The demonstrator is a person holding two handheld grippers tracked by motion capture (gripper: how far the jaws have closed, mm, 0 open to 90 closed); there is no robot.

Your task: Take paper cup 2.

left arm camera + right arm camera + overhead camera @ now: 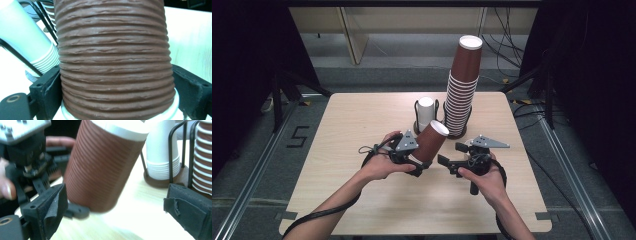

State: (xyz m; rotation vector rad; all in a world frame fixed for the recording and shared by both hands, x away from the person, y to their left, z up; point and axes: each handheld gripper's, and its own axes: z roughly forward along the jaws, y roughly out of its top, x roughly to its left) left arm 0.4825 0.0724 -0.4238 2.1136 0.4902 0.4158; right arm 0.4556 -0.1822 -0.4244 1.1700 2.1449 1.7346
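Nearest the person, the left gripper (418, 159) is clamped on a ribbed brown cup (431, 143), held tilted over the table (362, 200) with its white bottom up. The right gripper (447, 162), just beside it, has its jaws apart with nothing between. The thin wall could buckle under a hard squeeze — or the cup could slip on the ridges and swing into the tall brown cup stack (462, 90) behind. Farther back stands the white cup stack (425, 114) in its wire holder; the held cup's mouth is hidden.
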